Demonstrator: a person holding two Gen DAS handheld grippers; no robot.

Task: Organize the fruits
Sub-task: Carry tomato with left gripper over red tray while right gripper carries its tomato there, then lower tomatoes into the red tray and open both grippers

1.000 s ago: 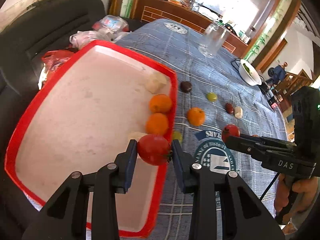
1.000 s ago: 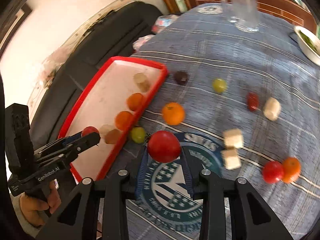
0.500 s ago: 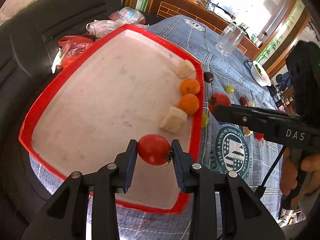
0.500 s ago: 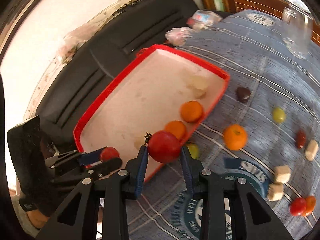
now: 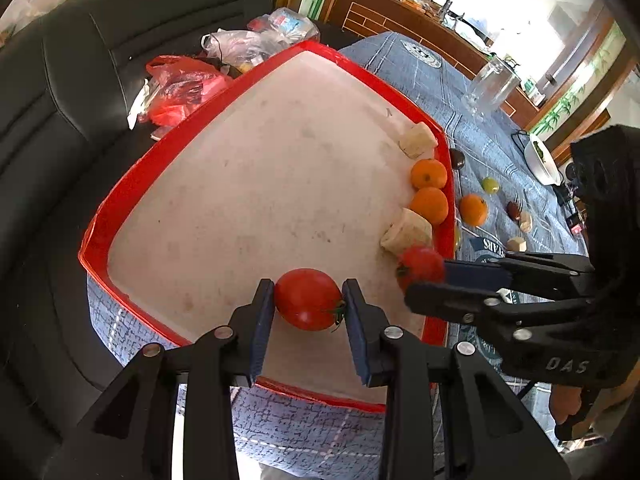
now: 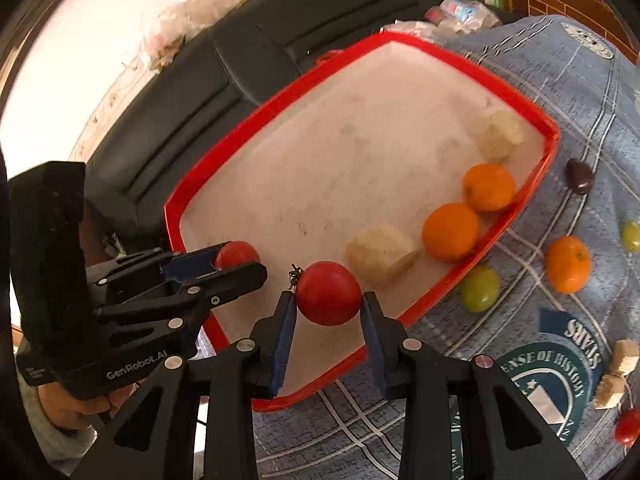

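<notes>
The left claw (image 5: pixel 308 302) is clamped on a round red tomato (image 5: pixel 307 299), held above the near end of the red-rimmed rectangular tray with a pale floor (image 5: pixel 120 208). The right claw (image 6: pixel 328 304) is clamped on a second round red tomato with a dark stem (image 6: pixel 328 293), over the tray's near edge. In the left wrist view the right claw comes in from the right side, its body marked "DAS"; in the right wrist view the left claw sits to the left, marked "GenRobot.AI", with a hand (image 6: pixel 80 400) gripping its handle.

Ahead of both claws, along the tray's right rim, lie two round orange citrus fruits (image 5: pixel 429 174) and two pale beige blocks (image 5: pixel 408 232). Beyond that rim, on the surface, are a third orange fruit (image 6: pixel 568 264), a green grape-like fruit (image 6: pixel 480 290), a dark brown fruit (image 6: pixel 579 176), more beige cubes (image 6: pixel 622 356) and a small red tomato (image 6: pixel 628 426).

The surface is covered by a blue checked cloth (image 6: pixel 580 100) carrying a round teal emblem that reads "SEARS" and "…ENSE OF HISTORY". Farther out stand a clear glass jar (image 5: pixel 490 84) and a white bowl (image 5: pixel 544 160). A black leather sofa (image 5: pixel 80 80) with red and clear plastic bags (image 5: pixel 180 88) lies left of the tray; wooden cabinets (image 5: pixel 400 24) and bright windows fill the room behind.
</notes>
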